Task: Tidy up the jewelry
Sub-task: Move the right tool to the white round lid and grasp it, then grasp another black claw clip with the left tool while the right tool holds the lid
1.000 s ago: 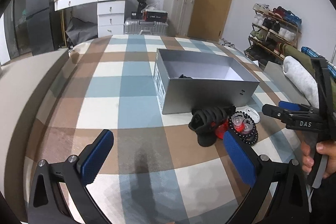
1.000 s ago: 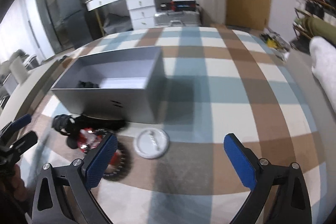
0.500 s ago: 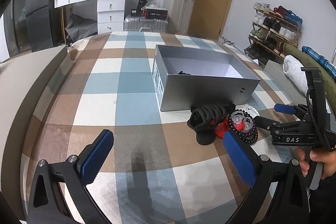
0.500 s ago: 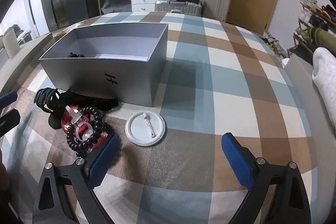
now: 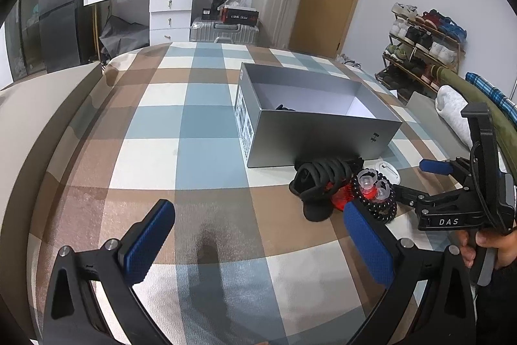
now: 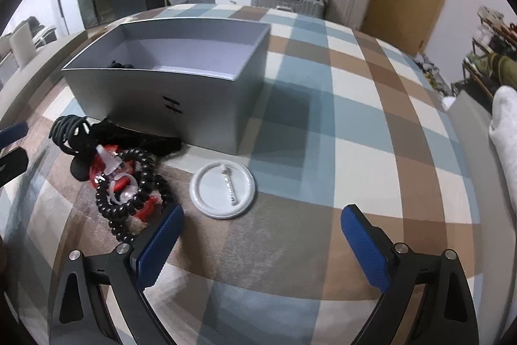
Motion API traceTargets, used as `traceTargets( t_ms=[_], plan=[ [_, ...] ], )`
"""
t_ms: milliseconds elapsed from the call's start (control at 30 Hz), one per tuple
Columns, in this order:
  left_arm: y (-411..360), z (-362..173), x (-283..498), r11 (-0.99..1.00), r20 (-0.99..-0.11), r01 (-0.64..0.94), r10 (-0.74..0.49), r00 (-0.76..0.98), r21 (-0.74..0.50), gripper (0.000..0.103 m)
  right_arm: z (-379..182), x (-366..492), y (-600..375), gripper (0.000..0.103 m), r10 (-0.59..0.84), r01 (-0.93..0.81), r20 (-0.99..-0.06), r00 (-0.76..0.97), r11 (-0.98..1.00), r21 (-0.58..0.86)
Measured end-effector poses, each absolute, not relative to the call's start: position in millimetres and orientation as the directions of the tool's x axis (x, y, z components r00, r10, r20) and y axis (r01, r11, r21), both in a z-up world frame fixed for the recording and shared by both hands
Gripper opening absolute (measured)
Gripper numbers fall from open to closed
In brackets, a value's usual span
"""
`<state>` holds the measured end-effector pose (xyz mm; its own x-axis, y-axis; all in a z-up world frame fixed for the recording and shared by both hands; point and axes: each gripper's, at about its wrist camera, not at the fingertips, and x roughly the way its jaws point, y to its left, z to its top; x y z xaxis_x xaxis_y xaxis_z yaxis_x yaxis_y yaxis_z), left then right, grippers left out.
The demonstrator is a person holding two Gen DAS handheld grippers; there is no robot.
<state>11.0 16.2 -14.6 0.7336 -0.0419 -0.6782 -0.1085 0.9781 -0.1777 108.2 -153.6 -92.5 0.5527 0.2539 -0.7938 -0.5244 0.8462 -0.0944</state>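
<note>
A grey open box [image 5: 320, 131] [image 6: 181, 92] stands on the checked bed cover, with a small dark item [image 5: 286, 108] inside. In front of it lies a heap: a black claw clip [image 5: 323, 175] [image 6: 72, 131], a red piece [image 6: 106, 173] and a black beaded bracelet [image 5: 378, 202] [image 6: 135, 199]. Beside the heap lies a white round badge [image 6: 223, 188] [image 5: 387, 168] with a pin. My left gripper [image 5: 258, 235] is open, low and left of the heap. My right gripper [image 6: 261, 235] is open just before the badge, its left pad near the bracelet; in the left wrist view it [image 5: 416, 180] reaches in from the right, beside the bracelet.
The bed's checked cover [image 5: 194, 125] stretches left and far behind the box. A white pillow [image 6: 504, 125] lies at the right edge. Beyond the bed stand a white desk with drawers [image 5: 168, 8], suitcases [image 5: 278, 8], a wooden door and a shoe rack [image 5: 420, 47].
My right gripper has come down and forward toward the badge and bracelet; the heap looms larger in its view. The left gripper has barely shifted. Both stay open.
</note>
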Motion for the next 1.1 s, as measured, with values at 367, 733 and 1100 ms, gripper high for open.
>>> traceTargets(
  t_ms=[367, 733, 1100],
  plan=[
    [17.4, -14.5, 12.2, 0.977, -0.684, -0.112, -0.044, 0.728, -0.182, 0.102, -94.5, 118.6, -148.3, 0.091, 0.320, -0.543, -0.800, 0.507, 0.840, -0.008],
    [17.7, -13.8, 11.8, 0.977, -0.686, -0.113, -0.044, 0.726, -0.183, 0.102, -88.2, 102.0, -132.7, 0.041, 0.373, -0.606, -0.777, 0.507, 0.796, -0.013],
    [19.8, -15.4, 12.2, 0.975, -0.687, -0.119, -0.044, 0.725, -0.188, 0.102, -71.2, 87.4, -148.1, 0.041, 0.417, -0.585, -0.722, 0.553, 0.811, 0.020]
  ],
)
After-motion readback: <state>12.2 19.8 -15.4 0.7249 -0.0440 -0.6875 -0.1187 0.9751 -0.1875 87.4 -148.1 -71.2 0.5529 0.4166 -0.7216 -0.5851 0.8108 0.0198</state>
